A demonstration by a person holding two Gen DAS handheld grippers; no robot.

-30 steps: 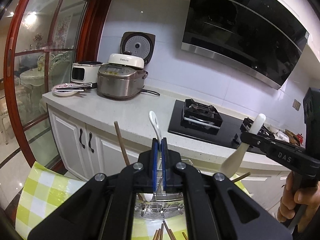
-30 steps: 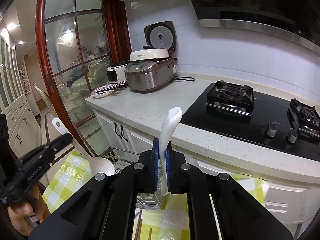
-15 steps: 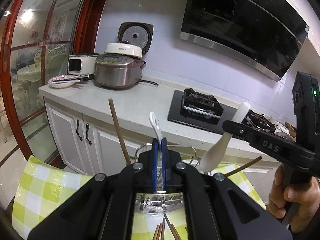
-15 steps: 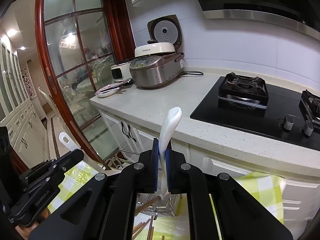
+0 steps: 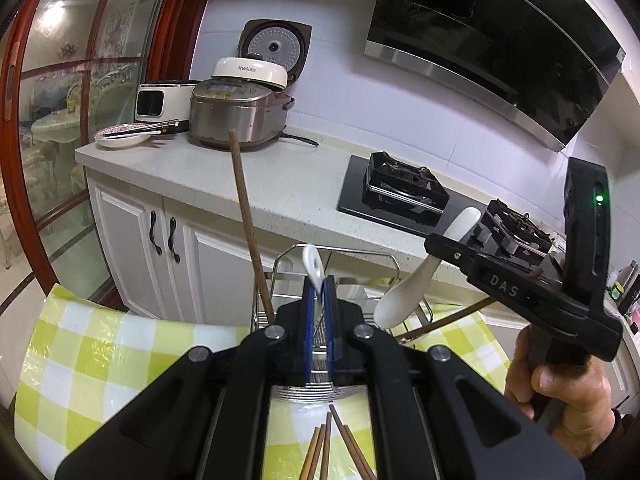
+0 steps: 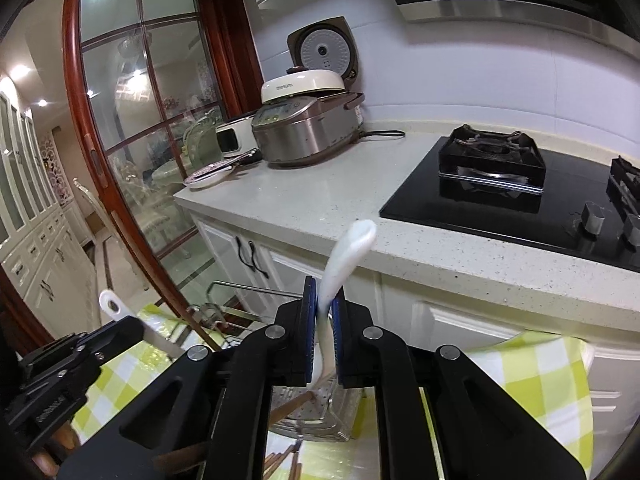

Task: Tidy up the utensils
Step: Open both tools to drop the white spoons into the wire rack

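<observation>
My left gripper [image 5: 319, 294] is shut on a white spoon [image 5: 313, 267] by its handle, just above a metal utensil rack [image 5: 316, 382]. My right gripper [image 6: 324, 306] is shut on a second white ceramic spoon [image 6: 347, 255], handle up, also over the rack [image 6: 316, 416]. That spoon [image 5: 416, 288] shows at the right of the left wrist view, bowl down beside the rack. A brown chopstick [image 5: 250, 228] stands upright in the rack. Loose chopsticks [image 5: 326, 450] lie on the checked cloth [image 5: 80, 360] in front.
A kitchen counter [image 5: 280, 196] runs behind the table, with a rice cooker [image 5: 236, 116], a plate [image 5: 120, 136] and a black gas hob [image 5: 404, 192]. White cabinet doors [image 5: 160, 248] stand below it. A glass door with a red frame [image 6: 120, 140] is at left.
Both grippers have tilted down and come lower over the rack with their spoons. The rack and the checked cloth now fill more of both views.
</observation>
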